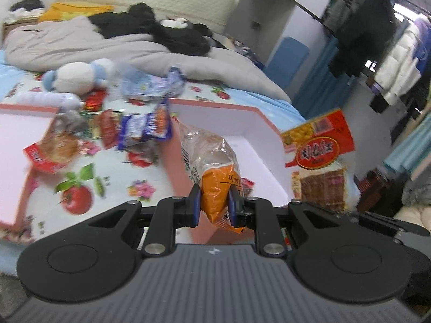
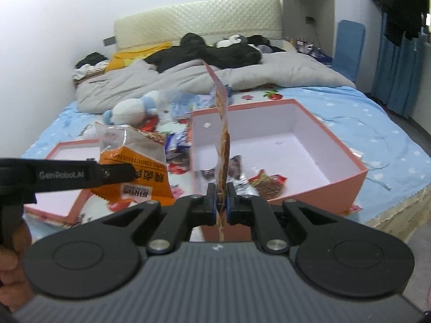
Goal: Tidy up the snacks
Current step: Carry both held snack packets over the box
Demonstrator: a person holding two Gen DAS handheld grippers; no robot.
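Closest to me, the left claw (image 1: 214, 204) pinches the lower end of an orange and clear crinkly plastic snack bag (image 1: 212, 172), its blue pads pressed into the bag's sides, and the bag stands up from the claw above the near corner of the box. Beside it the right claw (image 2: 221, 202) is pressed nearly together on a flat red and yellow snack packet (image 2: 222, 123), held edge-on so that it rises like a thin blade over the box's near wall; in the left wrist view the same packet (image 1: 319, 150) shows its printed face to the right of the box. Just beyond both claws sits the open pink cardboard box with a white inside (image 2: 336, 145) on the bed, and a few small wrapped snacks (image 2: 265, 183) lie in its near corner. To its left the box's shallow pink lid (image 2: 72, 188) lies open side up. Between lid and box, loose snack packets in blue, red and purple wrappers (image 1: 145, 129) are scattered on the blue fruit-print bedsheet (image 1: 78, 191). Farther back a white and blue plush toy (image 2: 132, 110) lies beside them, then a rumpled grey duvet (image 2: 282, 72) with black clothing (image 2: 204, 51) on top, and last the cream padded headboard (image 2: 196, 27).
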